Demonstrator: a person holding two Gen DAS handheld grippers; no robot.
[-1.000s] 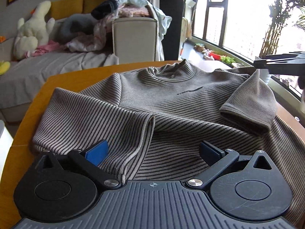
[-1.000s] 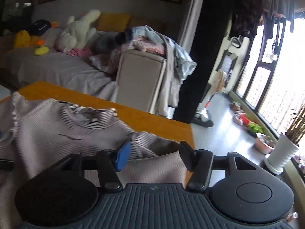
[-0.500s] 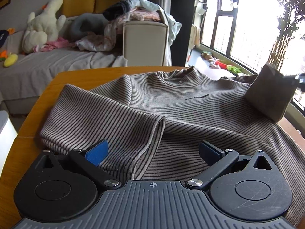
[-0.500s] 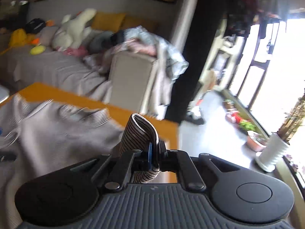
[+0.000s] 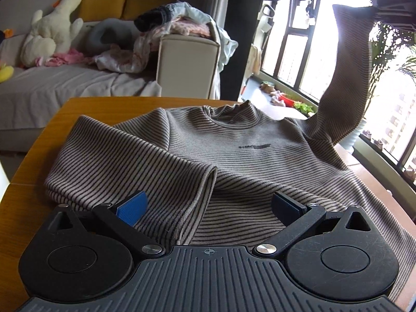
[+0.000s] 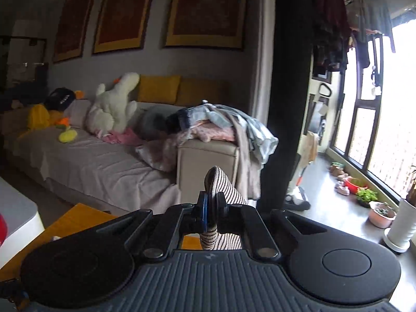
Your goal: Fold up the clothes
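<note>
A brown striped sweater [image 5: 234, 153] lies face up on the wooden table [image 5: 46, 140], its left sleeve [image 5: 135, 176] folded across the front. My left gripper [image 5: 208, 208] stands open just above the sweater's lower part, the folded sleeve's cuff between its blue pads without being pinched. My right gripper [image 6: 211, 209] is shut on the right sleeve's cuff [image 6: 221, 189]. In the left wrist view that right sleeve [image 5: 345, 83] hangs stretched upward from the shoulder to the right gripper [image 5: 377, 10] at the top right corner.
A grey sofa [image 6: 104, 166] with plush toys [image 6: 114, 104] and a pile of clothes [image 6: 221, 124] on its armrest stands beyond the table's far edge. Windows, potted plants [image 6: 366, 196] and a white vase [image 6: 400, 228] line the floor at the right.
My right gripper closed on the right sleeve's cuff and lifted it high off the table, pulling the sleeve taut. The left gripper stayed open over the sweater's lower part.
</note>
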